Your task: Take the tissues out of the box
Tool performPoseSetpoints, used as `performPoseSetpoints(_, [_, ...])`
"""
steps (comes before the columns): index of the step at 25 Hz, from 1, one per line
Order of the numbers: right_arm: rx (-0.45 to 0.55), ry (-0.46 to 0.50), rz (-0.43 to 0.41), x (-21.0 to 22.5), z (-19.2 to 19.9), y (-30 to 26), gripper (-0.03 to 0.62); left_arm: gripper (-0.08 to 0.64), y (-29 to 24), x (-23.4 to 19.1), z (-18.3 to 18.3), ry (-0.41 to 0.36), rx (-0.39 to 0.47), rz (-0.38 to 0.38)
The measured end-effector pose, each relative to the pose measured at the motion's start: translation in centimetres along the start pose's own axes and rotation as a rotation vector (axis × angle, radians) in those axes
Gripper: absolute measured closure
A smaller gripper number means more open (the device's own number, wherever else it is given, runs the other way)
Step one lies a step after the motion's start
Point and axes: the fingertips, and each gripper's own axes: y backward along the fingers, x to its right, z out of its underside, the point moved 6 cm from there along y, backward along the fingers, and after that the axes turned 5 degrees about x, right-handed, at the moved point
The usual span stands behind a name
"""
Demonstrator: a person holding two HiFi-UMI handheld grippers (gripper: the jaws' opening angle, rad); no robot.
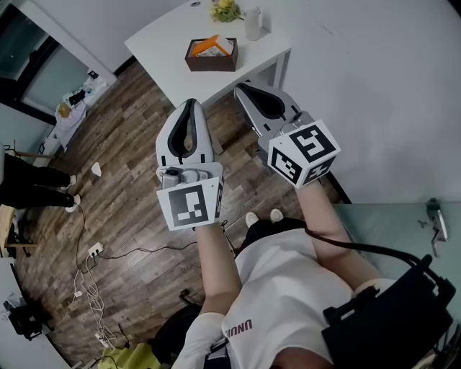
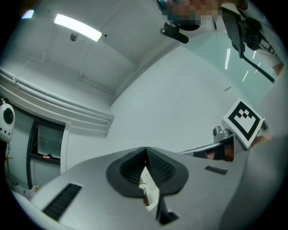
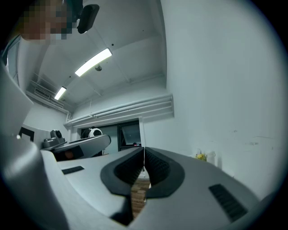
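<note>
1. Floor (image 1: pixel 130 216): dark wood planks. Cables and a power strip lie on it at the left of the head view.

2. Surface (image 1: pixel 166 39): white and rectangular, standing against a white wall at the top of the head view.

3. Operator: standing on the floor short of the near edge of the surface, with both forearms raised forward.

4. Left hand-held gripper (image 1: pixel 191 103): held over the floor, pointing toward the near edge of the surface. Its marker cube (image 1: pixel 190 204) sits at the wrist end. In the left gripper view (image 2: pixel 145 152), the two dark pads meet at their tips. The jaws are closed together with nothing gripped.

5. Right hand-held gripper (image 1: pixel 241 86): held just beside the left unit, with its tips close to the near edge of the surface. Its marker cube (image 1: pixel 304 151) sits at the wrist end. In the right gripper view (image 3: pixel 144 152), the pads meet at the tips. The jaws are closed and empty.

6. Tissue box (image 1: pixel 211 58): dark brown with an orange-and-white top. It stands upright at about the middle of the surface, set back from the near edge. It is well apart from both hand-held grippers.

7. Tissues (image 1: pixel 216 45): white sheets protruding from the top opening of the box. Neither hand-held gripper touches them.

8. Yellow flowers (image 1: pixel 225 9): at the far edge of the surface, behind the box.

9. White cup (image 1: pixel 253 23): just beside the flowers, at the same far edge.
</note>
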Motion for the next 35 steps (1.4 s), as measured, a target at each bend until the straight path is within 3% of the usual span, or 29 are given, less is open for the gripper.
performPoseSetpoints(13, [-0.009,-0.009,0.066,-1.4,1.7,0.2,0.571,0.546,2.5,-2.0,1.5,0.041,-0.023,-0.004])
performPoseSetpoints(22, [-0.013,-0.002,0.066,-1.3,1.9,-0.8,0.571,0.546,3.0,-2.8,2.0,0.019,-0.022,-0.022])
performPoseSetpoints(35, [-0.029,-0.011,0.081,2.1,2.6,-4.3,0.571,0.546,-0.8,-4.4,3.9,0.028,-0.035,-0.033])
